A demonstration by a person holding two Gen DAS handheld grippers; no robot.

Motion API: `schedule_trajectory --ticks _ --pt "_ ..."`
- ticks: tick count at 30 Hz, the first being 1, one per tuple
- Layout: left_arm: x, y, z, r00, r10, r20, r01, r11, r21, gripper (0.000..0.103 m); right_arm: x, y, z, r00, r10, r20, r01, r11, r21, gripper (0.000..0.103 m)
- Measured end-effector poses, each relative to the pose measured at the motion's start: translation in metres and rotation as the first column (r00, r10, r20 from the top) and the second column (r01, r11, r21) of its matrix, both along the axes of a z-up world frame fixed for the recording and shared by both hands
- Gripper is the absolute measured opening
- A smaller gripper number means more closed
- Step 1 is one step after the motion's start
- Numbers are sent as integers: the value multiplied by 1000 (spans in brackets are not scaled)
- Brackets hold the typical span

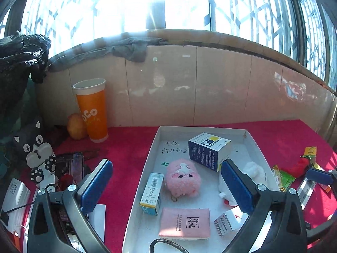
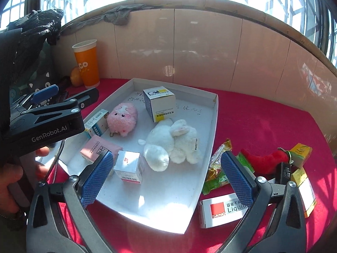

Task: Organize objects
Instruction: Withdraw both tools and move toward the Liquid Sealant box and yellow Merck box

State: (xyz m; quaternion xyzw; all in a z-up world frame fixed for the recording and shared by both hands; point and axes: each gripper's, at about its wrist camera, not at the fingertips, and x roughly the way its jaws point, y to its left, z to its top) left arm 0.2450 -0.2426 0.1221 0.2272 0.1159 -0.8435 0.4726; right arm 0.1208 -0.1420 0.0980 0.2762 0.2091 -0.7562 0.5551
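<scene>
Both claws, left (image 1: 166, 186) and right (image 2: 166, 178), are hanging released over the white tray (image 2: 213, 126), whose long axis is running away toward the tiled wall (image 2: 189, 48).

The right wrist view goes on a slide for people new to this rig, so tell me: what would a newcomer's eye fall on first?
First the shallow white cardboard tray on the red tablecloth, with a fluffy white plush rabbit lying at its middle and a pink plush toy to the rabbit's left. Next the tall orange paper cup standing at the back left by the tiled wall.

home balcony | barred windows (image 1: 252, 10) | tiled wall (image 1: 221, 84) | red-clothed table (image 2: 263, 122)
</scene>
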Motion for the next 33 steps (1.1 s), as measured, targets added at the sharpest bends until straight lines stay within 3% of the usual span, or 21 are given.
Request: schedule_trajectory --ticks 15,20,24,28,30,33 --pt "-33 40 8 993 -100 58 101 995 -22 103 -34 40 11 994 -106 13 106 993 -57 103" --pt "-45 55 5 979 -196 62 197 980 5 103 -55 59 15 990 -140 20 141 987 -79 103" --pt "-55 67 2 944 -329 21 328 943 59 103 -99 99 23 972 -224 78 233 960 -151 103" --pt "-78 86 -8 898 -434 75 428 900 82 103 -151 140 20 960 -239 148 265 944 -195 103" --pt "-92 97 -14 848 -522 86 512 851 119 103 -175 158 14 946 -267 184 299 938 -174 103" --pt "-119 118 -27 747 -653 123 628 754 190 103 -207 179 2 933 -306 189 332 935 -127 103"
